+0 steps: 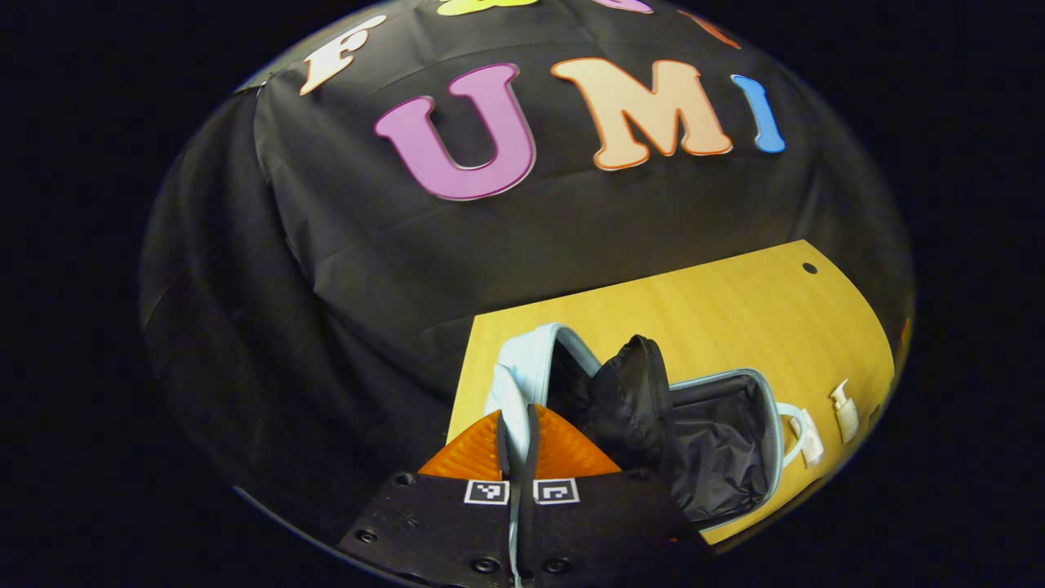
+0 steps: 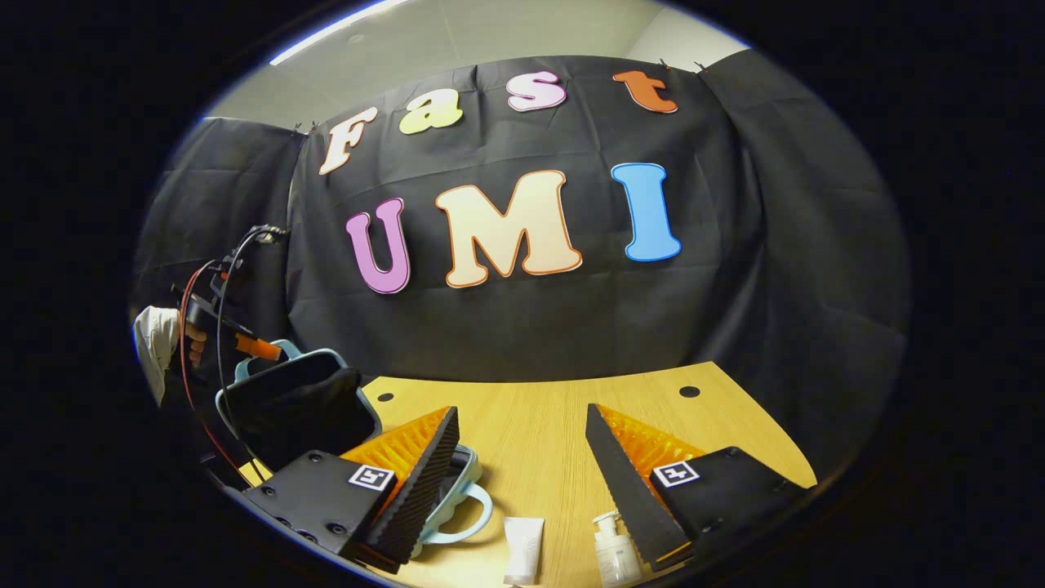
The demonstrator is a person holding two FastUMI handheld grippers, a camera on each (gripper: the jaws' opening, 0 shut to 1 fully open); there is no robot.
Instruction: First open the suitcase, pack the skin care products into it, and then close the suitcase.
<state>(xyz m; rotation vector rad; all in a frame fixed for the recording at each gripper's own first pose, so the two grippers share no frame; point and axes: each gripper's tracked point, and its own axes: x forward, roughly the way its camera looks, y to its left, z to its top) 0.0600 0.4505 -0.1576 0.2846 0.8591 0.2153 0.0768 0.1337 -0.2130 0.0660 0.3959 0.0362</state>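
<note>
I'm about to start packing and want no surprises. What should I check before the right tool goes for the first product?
1. Suitcase open: ok, its lid is raised and the dark lining shows.
2. Lid held: ok, the left tool is shut on the lid's edge.
3. Right tool open and free: ok, its fingers stand wide apart with nothing between them.
4. Products within sight: ok, a tube and a pump bottle lie on the table just ahead of the right tool.
5. Lid stays up if released: cannot tell.
</note>
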